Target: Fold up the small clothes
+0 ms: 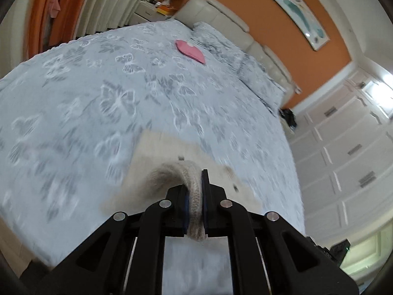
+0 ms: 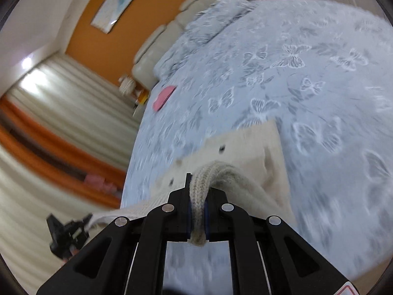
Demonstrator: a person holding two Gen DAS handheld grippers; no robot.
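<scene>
A cream knitted garment with small dark buttons hangs above the bed, blurred by motion. My left gripper is shut on its ribbed edge, which bunches between the pads. In the right wrist view the same cream garment hangs from my right gripper, shut on another stretch of the ribbed edge. The left gripper shows small at the lower left there, with the garment's edge stretched toward it. A folded pink garment lies far up the bed; it is the same pink garment near the pillows.
The bed has a pale blue butterfly-print cover, pillows and a cream headboard against an orange wall. White wardrobe doors stand on one side, curtains and a nightstand on the other.
</scene>
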